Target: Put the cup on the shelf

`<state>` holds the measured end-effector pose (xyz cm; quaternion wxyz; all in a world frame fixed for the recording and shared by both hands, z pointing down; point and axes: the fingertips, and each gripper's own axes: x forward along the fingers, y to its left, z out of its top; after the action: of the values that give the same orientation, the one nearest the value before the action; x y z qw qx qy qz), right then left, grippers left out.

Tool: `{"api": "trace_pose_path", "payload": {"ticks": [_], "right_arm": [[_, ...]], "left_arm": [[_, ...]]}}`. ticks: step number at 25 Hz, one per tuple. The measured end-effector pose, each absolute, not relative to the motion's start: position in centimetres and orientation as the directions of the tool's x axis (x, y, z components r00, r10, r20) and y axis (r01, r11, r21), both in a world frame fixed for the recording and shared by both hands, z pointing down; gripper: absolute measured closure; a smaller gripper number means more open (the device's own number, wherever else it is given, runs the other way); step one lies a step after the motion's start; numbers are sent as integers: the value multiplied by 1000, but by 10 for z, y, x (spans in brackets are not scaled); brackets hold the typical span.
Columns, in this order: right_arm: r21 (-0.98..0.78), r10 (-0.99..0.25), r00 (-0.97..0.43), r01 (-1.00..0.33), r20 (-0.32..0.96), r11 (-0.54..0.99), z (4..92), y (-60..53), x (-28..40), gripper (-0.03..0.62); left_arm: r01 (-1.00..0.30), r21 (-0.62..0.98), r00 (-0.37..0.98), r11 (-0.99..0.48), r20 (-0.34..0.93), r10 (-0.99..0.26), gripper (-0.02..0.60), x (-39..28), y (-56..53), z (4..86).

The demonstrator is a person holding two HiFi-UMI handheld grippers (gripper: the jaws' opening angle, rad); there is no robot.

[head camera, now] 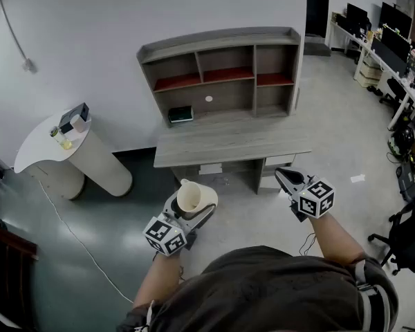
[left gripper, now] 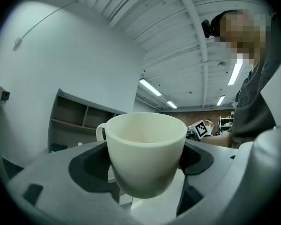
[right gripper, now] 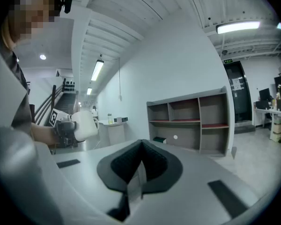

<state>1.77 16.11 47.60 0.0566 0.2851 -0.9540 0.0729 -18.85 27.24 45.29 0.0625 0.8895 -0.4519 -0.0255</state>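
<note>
A cream cup (head camera: 196, 198) stands upright between the jaws of my left gripper (head camera: 191, 209), which is shut on it just short of the desk's front edge. In the left gripper view the cup (left gripper: 145, 150) fills the middle, its handle at the left, with the black pads pressed on both sides. My right gripper (head camera: 285, 180) hovers to the right at about the same height, shut and empty; its pads (right gripper: 139, 165) meet in the right gripper view. The grey shelf unit (head camera: 221, 71) with red-lined compartments stands on the desk (head camera: 232, 144) against the wall ahead.
A small dark box (head camera: 180, 114) and a white round item (head camera: 209, 99) sit in the shelf's lower bay. A white rounded counter (head camera: 66, 151) with small objects stands at the left. Office chairs and desks (head camera: 401, 81) line the right side. A cable (head camera: 69, 234) runs across the floor.
</note>
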Motion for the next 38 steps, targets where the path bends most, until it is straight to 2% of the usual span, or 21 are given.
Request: {"api": "trace_pose_path", "payload": {"ticks": [18,38], "right_arm": [[-128,-542,-830,-556,129,821,468,143,37,603],[-107,-534,-833,-550,147,829,472,111,178,602]], "left_arm": [[-792,140,602,-594,18,-798,181,-170,251,448],[-793,168,591,-585,-19,-806,181,-35,214,446]]}}
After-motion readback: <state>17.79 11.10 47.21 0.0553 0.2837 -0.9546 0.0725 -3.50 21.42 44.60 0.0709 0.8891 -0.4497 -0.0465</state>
